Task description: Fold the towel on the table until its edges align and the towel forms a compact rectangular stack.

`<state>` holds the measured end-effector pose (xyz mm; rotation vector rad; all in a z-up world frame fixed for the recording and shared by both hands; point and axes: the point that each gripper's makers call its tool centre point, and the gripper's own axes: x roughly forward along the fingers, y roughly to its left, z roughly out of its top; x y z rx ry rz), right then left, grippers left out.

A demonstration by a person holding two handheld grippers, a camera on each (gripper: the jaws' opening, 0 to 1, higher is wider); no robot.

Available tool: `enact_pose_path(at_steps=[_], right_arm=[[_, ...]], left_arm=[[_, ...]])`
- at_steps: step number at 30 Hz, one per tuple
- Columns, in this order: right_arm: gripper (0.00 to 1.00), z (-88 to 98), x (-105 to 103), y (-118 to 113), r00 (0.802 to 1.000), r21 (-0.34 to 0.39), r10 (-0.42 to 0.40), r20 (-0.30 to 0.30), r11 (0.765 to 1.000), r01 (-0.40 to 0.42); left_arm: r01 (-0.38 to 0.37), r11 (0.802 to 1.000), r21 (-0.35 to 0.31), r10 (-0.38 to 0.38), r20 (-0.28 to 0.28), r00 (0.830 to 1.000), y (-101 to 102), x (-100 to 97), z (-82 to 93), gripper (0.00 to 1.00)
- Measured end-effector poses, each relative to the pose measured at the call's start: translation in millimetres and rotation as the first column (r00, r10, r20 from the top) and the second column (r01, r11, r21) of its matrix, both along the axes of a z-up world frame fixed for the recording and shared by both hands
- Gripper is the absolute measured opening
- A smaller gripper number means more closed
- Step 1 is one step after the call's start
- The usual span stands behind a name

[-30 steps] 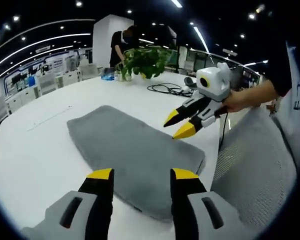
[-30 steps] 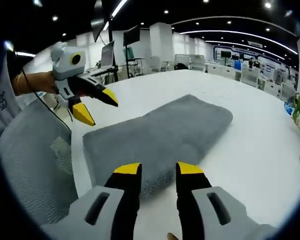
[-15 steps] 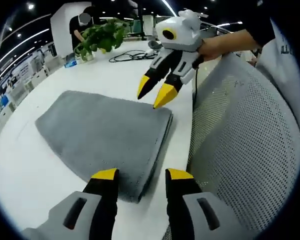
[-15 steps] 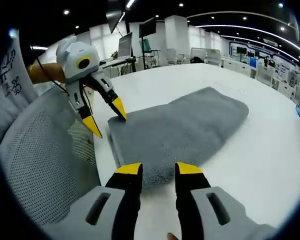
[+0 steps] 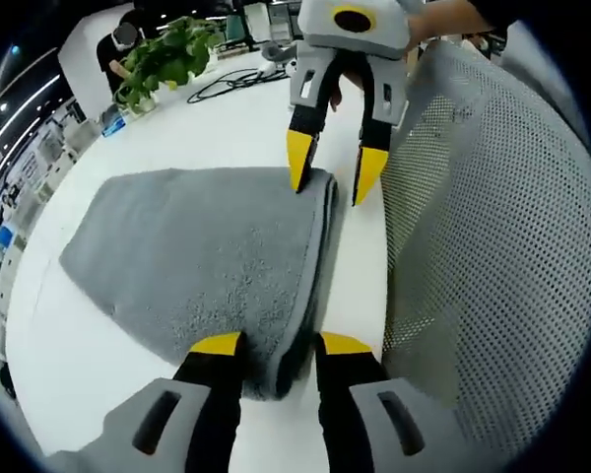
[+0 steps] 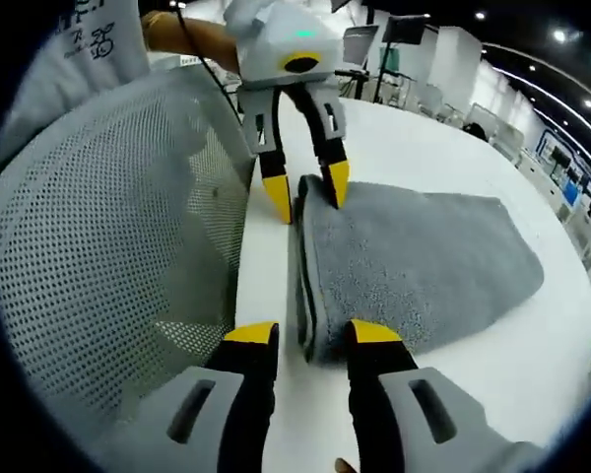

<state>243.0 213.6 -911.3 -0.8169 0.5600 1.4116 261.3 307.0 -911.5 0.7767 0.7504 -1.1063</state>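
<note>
In the left gripper view, the grey towel (image 5: 197, 256) was seen lying on the white table (image 5: 236, 128), already doubled, its layered edge running along the table's near side next to a mesh chair back (image 5: 483, 227). The left gripper (image 5: 269, 344) was spread, its jaws set to either side of the near corner of that edge, nothing yet pinched. The right gripper (image 5: 328, 169) was seen at the far corner, also spread, one tip on the towel and the other just off it over the table. A plant (image 5: 163, 59) and a cable (image 5: 236, 84) were seen well beyond the towel.

Half a second before, the right gripper had been hovering above the corner at a slant; by now it had been brought down and squared over the edge, and the left one had been moved in over its own corner.

In the right gripper view, the right gripper (image 6: 307, 333) was seen straddling the towel's (image 6: 414, 256) stacked edge, jaws apart, while the left gripper (image 6: 305, 189) stood spread over the opposite corner.

Both corners were thus bracketed but not gripped. A further fold was judged to be in preparation, with closing on both corners as the likely next need.
</note>
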Motion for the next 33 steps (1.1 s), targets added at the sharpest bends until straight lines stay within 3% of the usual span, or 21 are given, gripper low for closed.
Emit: enact_pose_path(at_steps=[3, 9, 11, 12, 15, 19, 23, 28, 30, 33], right_arm=[[0.26, -2.3, -1, 1, 1.0, -0.009, 0.019, 0.021, 1.0, -0.019], [0.19, -3.7, 9, 1, 1.0, 0.028, -0.026, 0.015, 0.999, 0.026], [0.18, -3.6, 9, 3, 1.0, 0.016, -0.024, 0.01, 1.0, 0.024], [0.17, -3.9, 9, 4, 1.0, 0.005, -0.025, 0.009, 1.0, 0.025], [0.14, -4.9, 12, 5, 1.0, -0.004, -0.027, 0.014, 1.0, 0.027], [0.11, -4.9, 15, 5, 0.999, 0.019, -0.048, -0.011, 0.999, 0.048], [0.1, -4.1, 15, 4, 0.998, 0.035, -0.065, -0.018, 0.997, 0.066], [0.08, -3.1, 19, 4, 0.989, 0.069, -0.13, -0.066, 0.988, 0.135], [0.07, -3.1, 18, 4, 0.992, 0.059, -0.119, -0.053, 0.991, 0.122], [0.07, -1.8, 17, 4, 0.997, -0.013, -0.007, 0.082, 1.0, 0.008]], left_arm=[[-0.008, 1.0, -0.009, 0.008, -0.002, 1.0, 1, 1.4, -0.5, 0.28], [-0.007, 1.0, 0.0, 0.007, -0.004, 1.0, 0, 1.6, -0.9, 0.26], [-0.009, 1.0, 0.002, 0.008, 0.024, 1.0, 0, 6.5, 0.0, 0.22], [0.027, 1.0, 0.014, -0.027, 0.019, 0.999, 0, 4.4, -0.3, 0.22], [0.025, 0.999, 0.025, -0.025, 0.011, 1.0, 0, 5.1, -0.7, 0.2], [0.027, 0.999, 0.032, -0.027, 0.012, 1.0, 2, 8.3, -1.7, 0.15], [0.011, 0.999, 0.045, -0.014, 0.065, 0.998, 1, 11.1, -1.6, 0.11], [-0.012, 1.0, 0.013, 0.011, 0.076, 0.997, 3, 11.8, -0.2, 0.1], [-0.008, 1.0, 0.02, 0.006, 0.083, 0.997, 2, 11.6, -0.3, 0.1], [0.013, 0.997, 0.073, -0.021, 0.11, 0.994, 1, 10.7, 1.1, 0.09]])
